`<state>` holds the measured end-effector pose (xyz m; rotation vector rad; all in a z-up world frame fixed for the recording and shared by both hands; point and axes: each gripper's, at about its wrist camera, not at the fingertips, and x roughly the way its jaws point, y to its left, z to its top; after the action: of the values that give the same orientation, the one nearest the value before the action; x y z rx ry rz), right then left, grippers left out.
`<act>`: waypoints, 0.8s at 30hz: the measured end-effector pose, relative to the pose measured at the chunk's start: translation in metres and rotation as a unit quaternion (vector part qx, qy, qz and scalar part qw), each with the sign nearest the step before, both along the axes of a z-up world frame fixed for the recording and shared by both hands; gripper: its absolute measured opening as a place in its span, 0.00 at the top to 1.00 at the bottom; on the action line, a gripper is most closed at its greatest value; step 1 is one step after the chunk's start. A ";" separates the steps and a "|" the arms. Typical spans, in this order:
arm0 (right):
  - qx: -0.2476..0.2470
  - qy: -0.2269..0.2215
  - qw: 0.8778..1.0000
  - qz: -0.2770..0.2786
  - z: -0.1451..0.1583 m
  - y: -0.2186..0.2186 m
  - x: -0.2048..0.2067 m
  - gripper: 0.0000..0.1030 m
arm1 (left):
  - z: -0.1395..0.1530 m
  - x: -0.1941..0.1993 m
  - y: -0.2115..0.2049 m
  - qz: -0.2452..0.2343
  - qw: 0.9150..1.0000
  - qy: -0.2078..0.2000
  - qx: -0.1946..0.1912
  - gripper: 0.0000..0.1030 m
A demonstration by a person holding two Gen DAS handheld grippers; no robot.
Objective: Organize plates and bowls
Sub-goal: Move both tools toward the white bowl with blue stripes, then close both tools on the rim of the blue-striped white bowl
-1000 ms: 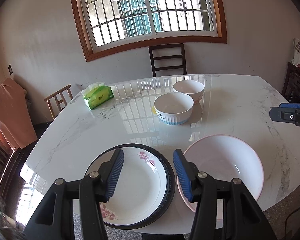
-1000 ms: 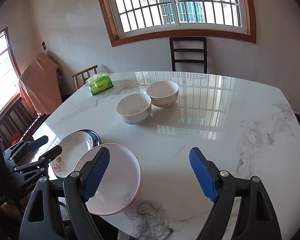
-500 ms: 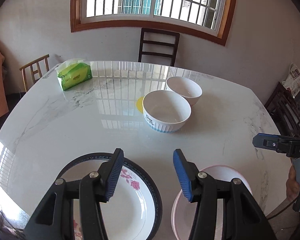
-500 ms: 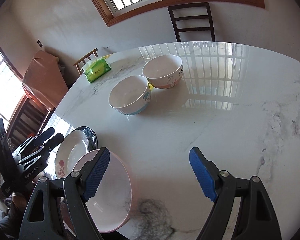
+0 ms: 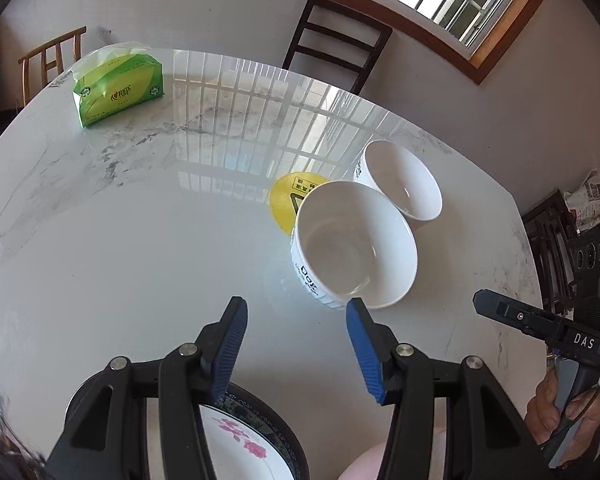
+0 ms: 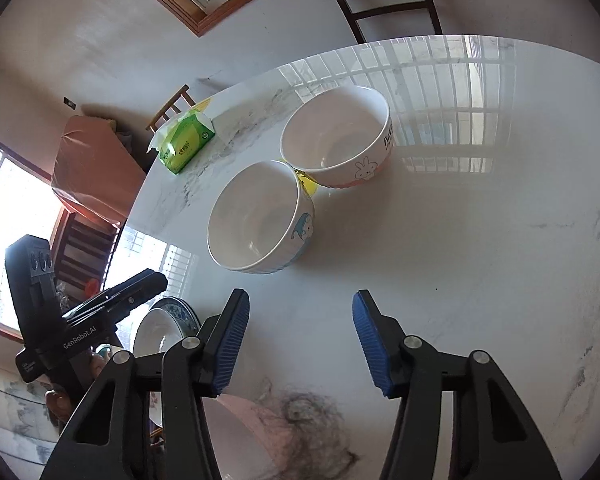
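Note:
Two white bowls stand side by side mid-table: a nearer blue-patterned bowl and a farther rabbit-print bowl. A flowered plate with a dark rim and a pink-rimmed plate lie at the near edge, mostly hidden under my fingers. My left gripper is open and empty above the table, just short of the blue-patterned bowl. My right gripper is open and empty, a little short of the same bowl.
A green tissue pack sits at the far left of the marble table. A yellow sticker lies beside the bowls. A dark chair stands behind the table. A dark smudge marks the near edge.
Both grippers have moved forward and tilted down toward the two bowls, which now look larger. The plates have slid to the bottom of both views. Jaws stay open.

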<state>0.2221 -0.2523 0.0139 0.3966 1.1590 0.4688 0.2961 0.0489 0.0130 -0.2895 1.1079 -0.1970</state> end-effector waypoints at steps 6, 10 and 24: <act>-0.005 0.006 1.000 0.001 -0.002 0.016 0.026 0.49 | -0.013 0.028 0.001 -0.009 0.999 0.026 -0.032 0.49; -0.016 0.014 1.000 0.003 -0.008 0.024 0.039 0.49 | -0.016 0.036 -0.007 -0.013 1.000 0.020 -0.001 0.49; -0.034 0.040 0.999 0.014 -0.033 0.046 0.069 0.63 | -0.032 0.052 -0.024 -0.019 0.998 0.019 0.055 0.49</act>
<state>0.2915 -0.2065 -0.0191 0.3424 1.2557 0.4398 0.3480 0.0251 -0.0188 -0.1752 1.1572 -0.1646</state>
